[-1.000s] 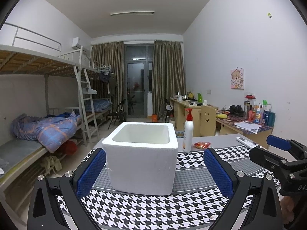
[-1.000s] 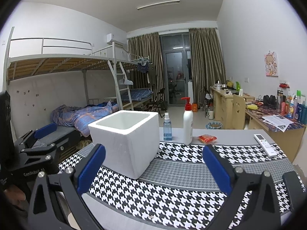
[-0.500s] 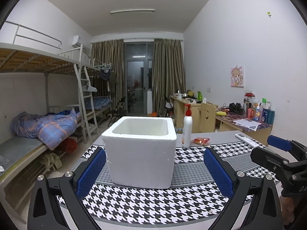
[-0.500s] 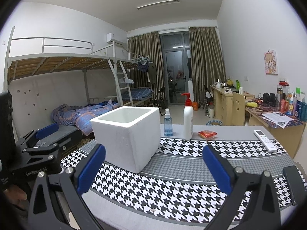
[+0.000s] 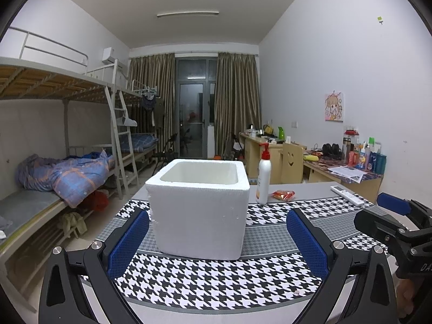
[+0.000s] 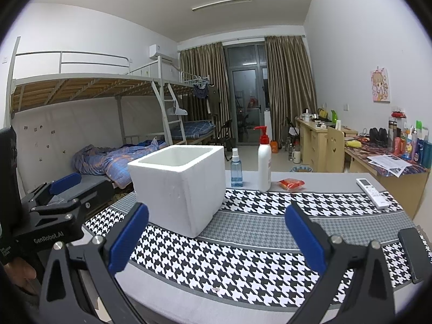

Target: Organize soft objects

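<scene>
Left tongs (image 5: 217,239) spread wide, nothing between the blue pads; right tongs (image 6: 216,236) likewise spread and empty. Both hover low over the near edge of the tabletop (image 6: 270,264), above its houndstooth cloth, touching nothing.

Step in hand, as a judgement: the approach — no soft object is held yet. The white foam box (image 5: 199,208) stands upright on the cloth directly ahead of the left tongs, open at the top, and looks like the likely bin. Its inside shows only bare white wall; the floor of it is hidden.

Only plausible soft item on the tabletop: a small orange-red packet (image 6: 291,183) lying beyond the cloth, just beside the white pump bottle (image 6: 264,159). Next move probably calls for a reach past the box to the far side without knocking the bottle, then a light pinch.

View differences — the right wrist view shows a blue spray bottle (image 6: 236,171) beside the pump bottle; in the left wrist view the box hides it. Each view catches the other tongs at its edge. The white remote (image 6: 371,193) shows in both.
</scene>
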Demonstrator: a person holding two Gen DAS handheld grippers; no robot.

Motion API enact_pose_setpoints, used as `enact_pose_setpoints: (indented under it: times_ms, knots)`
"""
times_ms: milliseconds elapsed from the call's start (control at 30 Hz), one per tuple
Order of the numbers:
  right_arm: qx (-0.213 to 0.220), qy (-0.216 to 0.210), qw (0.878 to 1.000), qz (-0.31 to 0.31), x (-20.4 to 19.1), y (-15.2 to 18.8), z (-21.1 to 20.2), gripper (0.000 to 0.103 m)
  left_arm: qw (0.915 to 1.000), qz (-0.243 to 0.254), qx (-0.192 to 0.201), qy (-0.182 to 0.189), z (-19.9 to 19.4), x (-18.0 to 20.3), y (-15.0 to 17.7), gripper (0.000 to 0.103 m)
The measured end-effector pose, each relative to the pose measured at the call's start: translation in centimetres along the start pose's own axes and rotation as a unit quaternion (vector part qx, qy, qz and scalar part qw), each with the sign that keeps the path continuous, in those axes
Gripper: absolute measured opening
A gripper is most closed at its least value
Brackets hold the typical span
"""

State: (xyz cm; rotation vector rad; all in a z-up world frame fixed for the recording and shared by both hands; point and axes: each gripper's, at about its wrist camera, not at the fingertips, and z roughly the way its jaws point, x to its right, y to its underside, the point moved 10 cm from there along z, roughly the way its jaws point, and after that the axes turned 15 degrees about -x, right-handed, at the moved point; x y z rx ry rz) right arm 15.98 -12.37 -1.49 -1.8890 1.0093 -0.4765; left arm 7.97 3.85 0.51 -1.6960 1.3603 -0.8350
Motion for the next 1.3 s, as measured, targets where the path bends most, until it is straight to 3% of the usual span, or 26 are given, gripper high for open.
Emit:
enact_pose_setpoints:
  times_ms: [1300]
  knots:
    - [-0.011, -0.003, 1.0, 0.002, 0.1, 1.6, 0.6, 0.102, 0.9999, 0.002, -0.011, 0.006, -0.2, -0.3, 1.4, 0.102]
